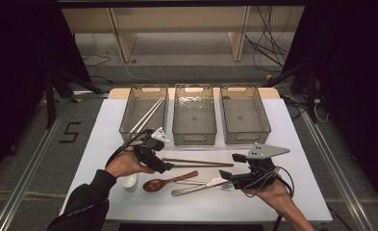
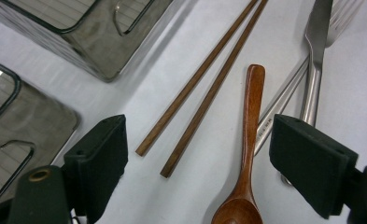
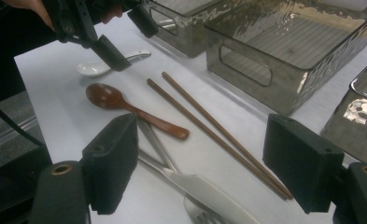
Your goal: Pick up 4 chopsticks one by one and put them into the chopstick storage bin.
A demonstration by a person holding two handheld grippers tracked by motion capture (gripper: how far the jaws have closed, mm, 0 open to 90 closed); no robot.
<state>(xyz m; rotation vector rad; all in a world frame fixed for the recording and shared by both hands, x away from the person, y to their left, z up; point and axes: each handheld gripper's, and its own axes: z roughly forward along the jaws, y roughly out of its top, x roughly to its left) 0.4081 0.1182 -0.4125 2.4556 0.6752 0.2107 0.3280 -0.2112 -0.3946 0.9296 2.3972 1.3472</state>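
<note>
Your left gripper has its jaws spread wide with nothing clamped; between them on the table lie the near ends of the brown chopsticks and the wooden spoon. Your right gripper is just as wide and empty, over the knife. Its view catches a white ceramic spoon beside your left gripper. The high view alone shows pale chopsticks in the left bin and a floor mark reading "5". There is bare tabletop at the right edge.
</note>
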